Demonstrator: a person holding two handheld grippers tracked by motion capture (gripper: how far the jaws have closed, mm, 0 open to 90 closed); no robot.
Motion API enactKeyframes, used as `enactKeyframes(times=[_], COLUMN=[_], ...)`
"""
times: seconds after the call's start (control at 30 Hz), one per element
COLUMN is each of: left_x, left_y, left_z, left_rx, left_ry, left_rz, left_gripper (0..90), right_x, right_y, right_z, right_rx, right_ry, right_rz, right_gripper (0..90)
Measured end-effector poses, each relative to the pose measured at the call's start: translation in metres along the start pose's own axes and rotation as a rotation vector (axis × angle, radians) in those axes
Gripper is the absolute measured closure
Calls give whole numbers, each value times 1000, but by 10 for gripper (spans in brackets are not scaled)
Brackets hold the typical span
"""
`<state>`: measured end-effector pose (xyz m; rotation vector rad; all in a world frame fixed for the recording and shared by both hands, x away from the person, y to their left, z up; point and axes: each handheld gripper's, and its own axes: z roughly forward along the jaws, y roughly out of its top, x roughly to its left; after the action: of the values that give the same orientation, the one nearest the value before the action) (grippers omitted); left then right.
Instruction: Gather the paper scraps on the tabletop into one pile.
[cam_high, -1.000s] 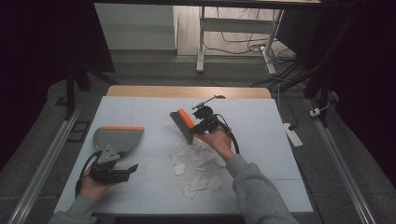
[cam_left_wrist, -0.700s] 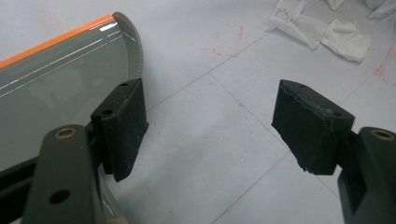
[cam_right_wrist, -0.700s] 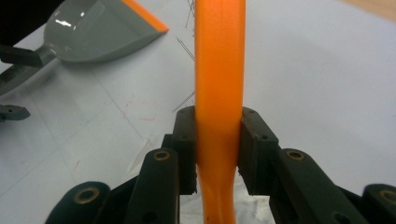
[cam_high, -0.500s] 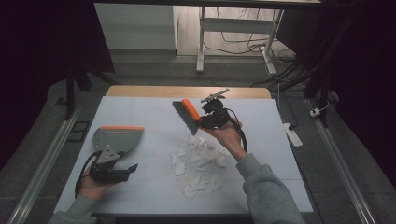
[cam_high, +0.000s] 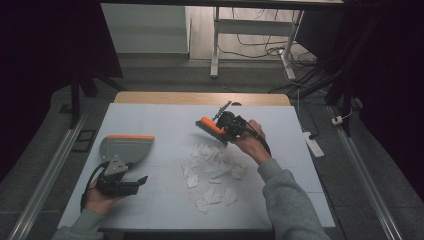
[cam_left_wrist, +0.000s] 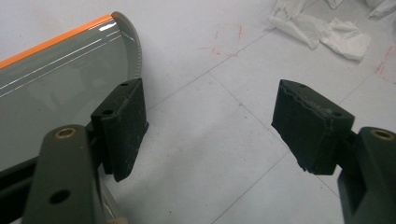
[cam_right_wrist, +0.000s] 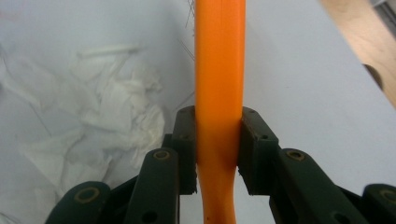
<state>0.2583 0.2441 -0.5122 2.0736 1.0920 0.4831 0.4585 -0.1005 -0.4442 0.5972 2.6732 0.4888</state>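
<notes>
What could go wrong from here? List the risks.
1. The right claw pinches only the narrow orange plastic brush handle, held above the table; a hard sweep might twist it in the grip.
2. The crumpled white paper scraps lie loosely spread, so a stroke could scatter them rather than gather them.
3. The left claw is open beside the grey dustpan with an orange edge, not gripping it, so the pan may slide when scraps are pushed in.

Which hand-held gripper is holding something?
The right hand-held gripper: its jaws squeeze the orange brush. The left hand-held gripper is open, beside the dustpan.
</notes>
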Motion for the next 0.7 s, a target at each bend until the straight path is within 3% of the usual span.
enactKeyframes(times=[0.13,0.3,0.43,0.53,0.7], left_x=[0,-1,-1,-1,-1], left_y=[0,0,0,0,0], left_z=[1,0,1,1,1], left_rx=[2,0,3,6,4], left_ry=[-2,-2,-3,-4,1], left_rz=[0,5,8,9,6], left_gripper=[269,269,270,270,270], right_x=[12,31,40,42,29], right_y=[5,5,-1,-6,-11], right_z=[6,3,-8,-17,-36], right_rx=[24,66,57,25,-93], right_ry=[59,82,134,114,76], right_rz=[-95,-213,-255,-242,-137], right_gripper=[700,701,701,700,700])
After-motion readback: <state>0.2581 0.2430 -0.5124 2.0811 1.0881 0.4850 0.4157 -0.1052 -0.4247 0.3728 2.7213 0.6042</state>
